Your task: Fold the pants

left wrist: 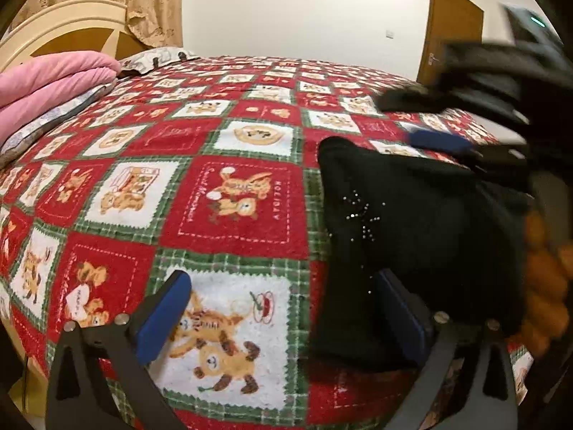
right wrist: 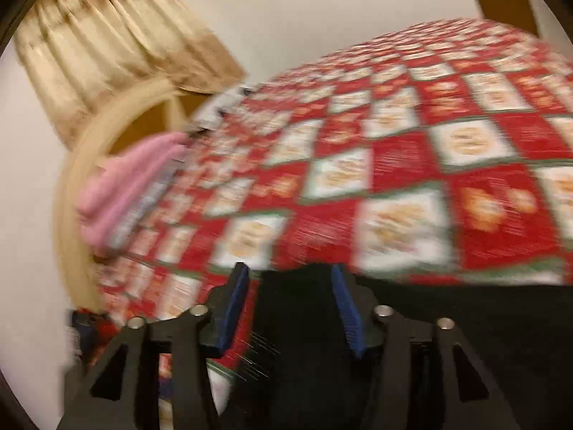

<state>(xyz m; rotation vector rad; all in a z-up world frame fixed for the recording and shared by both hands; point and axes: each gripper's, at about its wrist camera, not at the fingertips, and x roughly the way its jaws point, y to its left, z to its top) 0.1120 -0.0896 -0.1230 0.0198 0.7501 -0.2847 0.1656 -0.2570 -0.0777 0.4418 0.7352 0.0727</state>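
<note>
The black pants (left wrist: pixel 412 222) lie bunched near the bed's (left wrist: pixel 215 136) near edge, the patterned cover beyond them bare. The left gripper (left wrist: pixel 283 315) has jaws spread wide, gripping nothing. The right gripper (right wrist: pixel 290 308) has jaws parted astride the pants' edge.

Bed: covered by a red, white and green patchwork blanket (left wrist: pixel 222 193) (bear prints).
On it: black pants (left wrist: pixel 412 222), pink quilt (left wrist: pixel 50 86) folded by the headboard.
</note>
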